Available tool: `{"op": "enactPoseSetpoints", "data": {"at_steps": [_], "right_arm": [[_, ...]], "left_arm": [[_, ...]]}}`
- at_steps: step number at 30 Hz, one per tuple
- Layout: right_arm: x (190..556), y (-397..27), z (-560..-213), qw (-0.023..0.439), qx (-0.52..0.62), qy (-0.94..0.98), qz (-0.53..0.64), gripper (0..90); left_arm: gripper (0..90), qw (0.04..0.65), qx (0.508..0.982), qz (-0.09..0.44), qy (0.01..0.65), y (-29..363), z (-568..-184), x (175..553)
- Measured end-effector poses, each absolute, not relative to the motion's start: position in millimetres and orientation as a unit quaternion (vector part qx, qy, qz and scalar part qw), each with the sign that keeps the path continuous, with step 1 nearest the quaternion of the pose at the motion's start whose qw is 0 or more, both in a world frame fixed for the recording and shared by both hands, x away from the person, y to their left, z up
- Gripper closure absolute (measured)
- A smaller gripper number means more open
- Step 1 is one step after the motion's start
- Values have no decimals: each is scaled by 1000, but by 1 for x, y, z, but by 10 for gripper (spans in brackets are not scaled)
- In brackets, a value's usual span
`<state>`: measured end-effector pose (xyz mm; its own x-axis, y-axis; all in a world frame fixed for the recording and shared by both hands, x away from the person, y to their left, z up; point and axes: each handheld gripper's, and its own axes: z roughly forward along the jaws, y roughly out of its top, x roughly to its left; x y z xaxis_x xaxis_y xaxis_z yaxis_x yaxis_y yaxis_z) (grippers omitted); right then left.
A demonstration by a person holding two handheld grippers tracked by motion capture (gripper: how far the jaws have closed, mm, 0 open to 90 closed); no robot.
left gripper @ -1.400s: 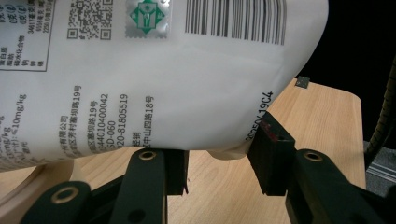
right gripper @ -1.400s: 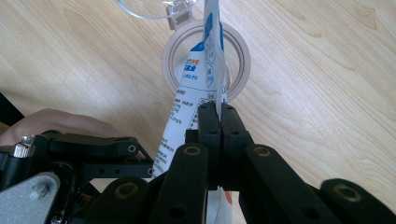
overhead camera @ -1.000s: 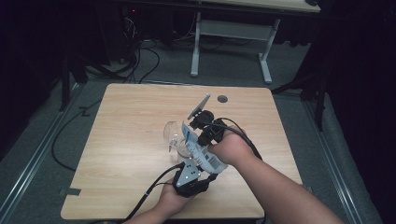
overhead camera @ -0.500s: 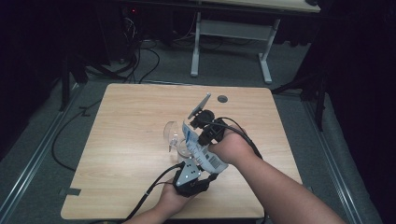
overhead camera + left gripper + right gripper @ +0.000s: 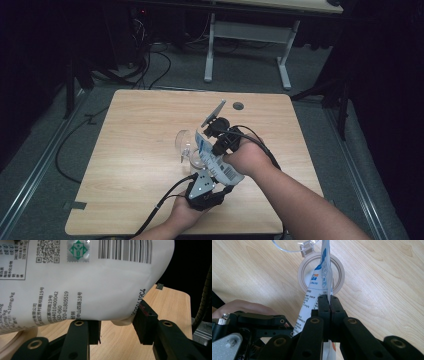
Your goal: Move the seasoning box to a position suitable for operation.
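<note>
wooden table (image 5: 130,150), grey-legged desk (image 5: 250,37), floor cables (image 5: 150,65)

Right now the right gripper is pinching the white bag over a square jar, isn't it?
Almost. The right gripper does pinch the white bag, jaws shut tight on it, but the jar under the bag is round, not square. The right gripper view looks straight down on its ring-shaped mouth, with the bag's lower end hanging over the opening.

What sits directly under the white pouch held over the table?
Under the white pouch stands a round beige-rimmed jar, lid hinged open. The right gripper pinches the pouch. The pouch covers the jar's inside, so its contents cannot be seen.
</note>
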<state>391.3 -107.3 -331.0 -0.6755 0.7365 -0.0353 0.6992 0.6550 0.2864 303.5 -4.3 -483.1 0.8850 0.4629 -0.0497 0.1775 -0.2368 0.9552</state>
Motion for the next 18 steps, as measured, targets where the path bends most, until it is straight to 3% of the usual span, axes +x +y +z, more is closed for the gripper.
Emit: {"op": "enactPoseSetpoints", "data": {"at_steps": [18], "right_arm": [[392,-105,-331,75,396,907,124,900]], "left_arm": [[615,584,775,122,207,-4,-482,304]]}}
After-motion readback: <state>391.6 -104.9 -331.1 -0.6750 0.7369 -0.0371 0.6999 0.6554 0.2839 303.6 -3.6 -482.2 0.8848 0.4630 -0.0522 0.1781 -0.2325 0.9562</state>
